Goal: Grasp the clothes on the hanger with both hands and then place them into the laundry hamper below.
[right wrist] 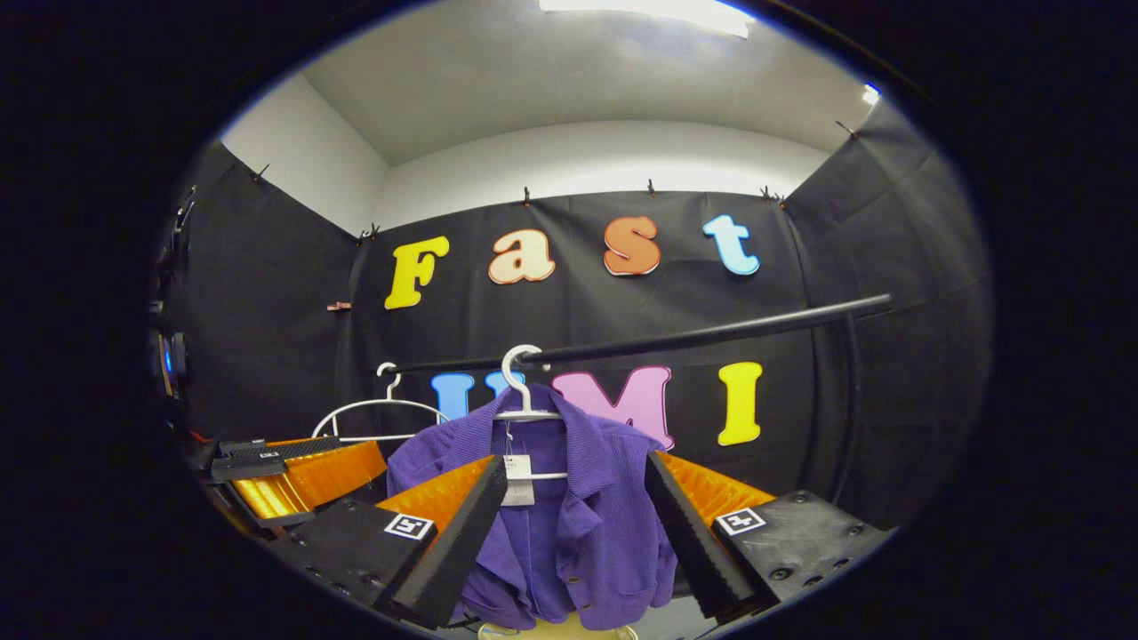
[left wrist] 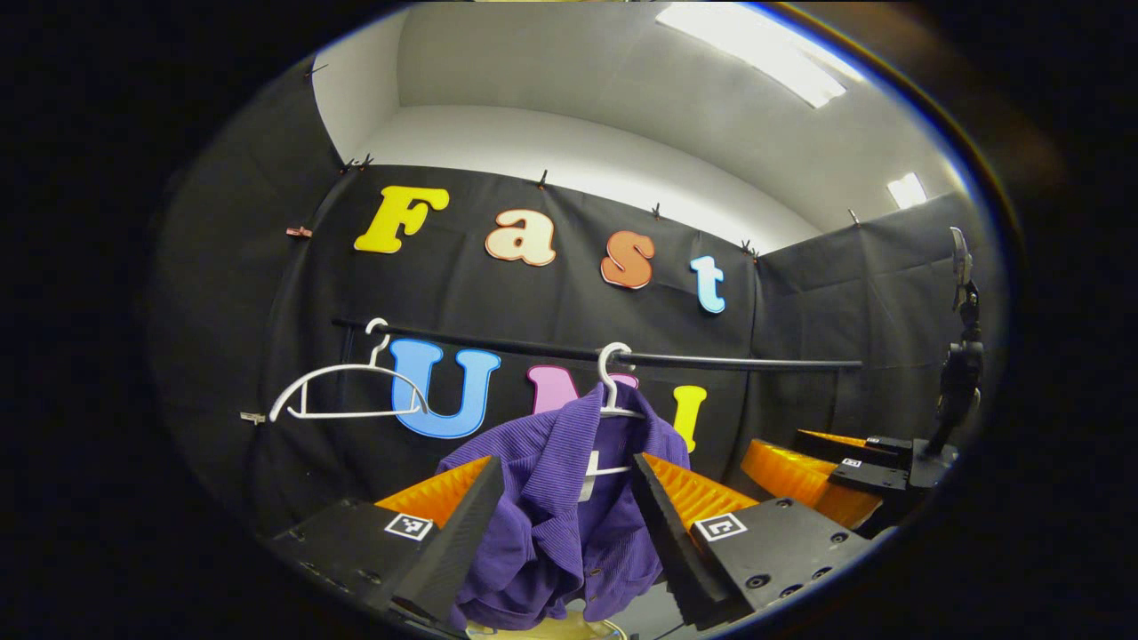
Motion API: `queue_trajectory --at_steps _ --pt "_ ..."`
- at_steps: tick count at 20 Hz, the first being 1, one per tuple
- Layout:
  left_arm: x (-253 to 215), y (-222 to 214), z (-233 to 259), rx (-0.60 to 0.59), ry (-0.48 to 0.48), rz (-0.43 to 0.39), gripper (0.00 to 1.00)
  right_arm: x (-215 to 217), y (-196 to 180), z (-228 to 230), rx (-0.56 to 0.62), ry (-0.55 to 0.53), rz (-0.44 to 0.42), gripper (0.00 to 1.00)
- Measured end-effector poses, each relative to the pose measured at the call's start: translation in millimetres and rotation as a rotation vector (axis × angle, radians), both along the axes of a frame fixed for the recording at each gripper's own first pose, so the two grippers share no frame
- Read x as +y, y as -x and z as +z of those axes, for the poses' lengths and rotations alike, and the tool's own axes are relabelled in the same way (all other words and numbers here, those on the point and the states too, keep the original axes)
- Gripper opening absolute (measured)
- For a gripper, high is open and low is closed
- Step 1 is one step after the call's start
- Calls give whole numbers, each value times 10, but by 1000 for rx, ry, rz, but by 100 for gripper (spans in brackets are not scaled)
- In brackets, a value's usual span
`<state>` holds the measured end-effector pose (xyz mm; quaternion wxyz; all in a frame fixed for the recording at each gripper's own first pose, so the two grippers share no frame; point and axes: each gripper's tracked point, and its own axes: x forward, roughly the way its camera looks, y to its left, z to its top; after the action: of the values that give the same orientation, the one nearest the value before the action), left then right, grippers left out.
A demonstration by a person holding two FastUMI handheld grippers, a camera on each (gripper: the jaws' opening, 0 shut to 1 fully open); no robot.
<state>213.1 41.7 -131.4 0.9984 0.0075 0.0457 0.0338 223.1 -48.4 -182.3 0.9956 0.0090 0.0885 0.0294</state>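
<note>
Hanging purple shirt (left wrist: 569, 498) sits between both open claws, seemingly untouched.

Purple ribbed jacket (left wrist: 569, 498) hangs open-fronted on a white hanger (left wrist: 613, 391) on the rail

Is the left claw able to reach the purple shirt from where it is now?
Probably yes. The left claw is open, the shirt hangs straight ahead between its fingers, and nothing stands between them.
</note>
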Motion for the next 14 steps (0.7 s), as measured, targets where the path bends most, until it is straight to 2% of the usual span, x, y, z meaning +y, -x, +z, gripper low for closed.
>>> queue_trajectory --at_steps 3,6,14 --pt "79 -221 -223 0 4 47 90 -91 -265 -320 40 -10 21 99" --pt "123 -411 -584 68 10 69 90 -161 -523 -621 81 -18 30 99" --pt "222 -860 -1155 151 48 115 89 -223 -901 -1255 185 -41 69 97"
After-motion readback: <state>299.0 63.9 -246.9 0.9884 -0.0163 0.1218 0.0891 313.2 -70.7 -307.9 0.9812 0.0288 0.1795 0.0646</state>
